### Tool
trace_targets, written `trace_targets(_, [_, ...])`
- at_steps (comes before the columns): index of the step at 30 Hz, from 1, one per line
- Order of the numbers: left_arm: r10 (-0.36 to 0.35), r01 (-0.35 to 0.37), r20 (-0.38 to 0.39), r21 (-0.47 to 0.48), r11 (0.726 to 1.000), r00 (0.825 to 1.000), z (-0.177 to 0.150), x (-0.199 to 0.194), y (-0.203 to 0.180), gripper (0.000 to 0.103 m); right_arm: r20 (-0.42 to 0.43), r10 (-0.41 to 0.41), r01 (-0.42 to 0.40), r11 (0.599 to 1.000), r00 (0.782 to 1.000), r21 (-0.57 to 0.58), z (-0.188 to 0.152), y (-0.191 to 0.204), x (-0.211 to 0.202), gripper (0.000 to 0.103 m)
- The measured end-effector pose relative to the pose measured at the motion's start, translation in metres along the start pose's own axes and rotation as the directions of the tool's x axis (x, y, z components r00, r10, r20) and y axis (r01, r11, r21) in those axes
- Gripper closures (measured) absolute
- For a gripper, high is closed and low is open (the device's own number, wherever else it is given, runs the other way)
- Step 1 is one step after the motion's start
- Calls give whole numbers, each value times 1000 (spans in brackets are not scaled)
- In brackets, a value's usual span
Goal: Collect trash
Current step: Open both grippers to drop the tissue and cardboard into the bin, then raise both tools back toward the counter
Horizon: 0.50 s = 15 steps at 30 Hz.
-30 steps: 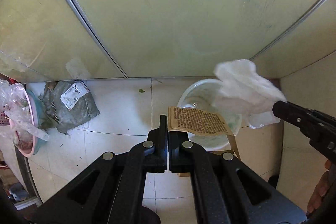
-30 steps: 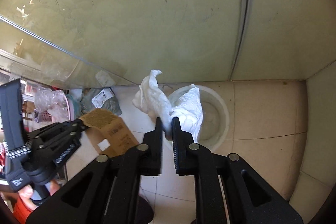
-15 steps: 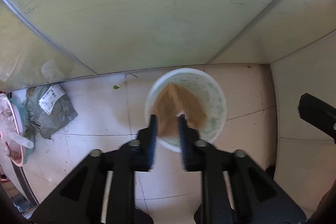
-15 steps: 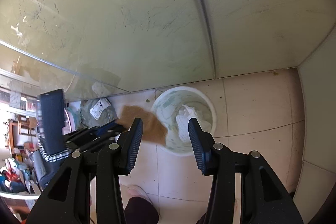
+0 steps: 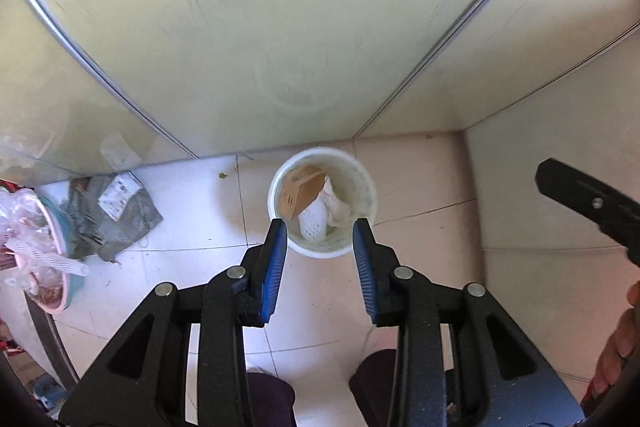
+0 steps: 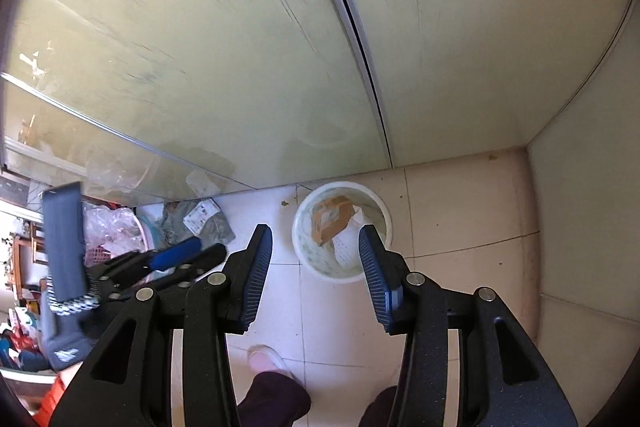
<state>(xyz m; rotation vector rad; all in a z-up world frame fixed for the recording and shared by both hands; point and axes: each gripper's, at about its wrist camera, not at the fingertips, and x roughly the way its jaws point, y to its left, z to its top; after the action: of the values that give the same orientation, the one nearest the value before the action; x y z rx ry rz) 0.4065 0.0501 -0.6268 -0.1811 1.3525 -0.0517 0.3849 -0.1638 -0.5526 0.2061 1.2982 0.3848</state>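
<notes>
Left hand-held gripper [image 5: 320, 223] opening, empty, above the bin [image 5: 362, 183] holding cardboard [image 5: 302, 189].

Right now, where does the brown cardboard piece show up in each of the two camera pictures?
Left wrist view: the cardboard piece leans inside the white bucket, left part, just above centre, beside white tissue.
Right wrist view: it lies in the bucket's upper left, right of centre, above the right gripper.
Shared landmark: the grey bag with a white label, on the floor left of the bucket in both views.

Brown cardboard [image 5: 301, 190] leans on white tissue [image 5: 334, 201] (crumpled); both inside bucket [image 5: 362, 183].
</notes>
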Motion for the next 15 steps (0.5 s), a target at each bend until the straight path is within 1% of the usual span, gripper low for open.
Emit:
trace_targets(4, [-5, 5, 58, 8, 1000, 998, 10, -81, -11, 68, 36, -6, 7, 1000, 999, -20, 13, 22, -63, 61])
trace_targets(8, [-15, 12, 130, 22, 1000, 991, 19, -166, -25, 64, 97, -4, 7, 999, 995, -38, 25, 45, -134, 61])
trace_targets(12, [-30, 24, 218, 31, 999, 975, 26, -250, -42, 61, 190, -9, 22, 997, 982, -69, 33, 68, -205, 61])
trace_targets(15, [-37, 26, 288, 39, 999, 957, 29, -307, -55, 59, 261, -2, 28, 995, 965, -95, 37, 83, -257, 61])
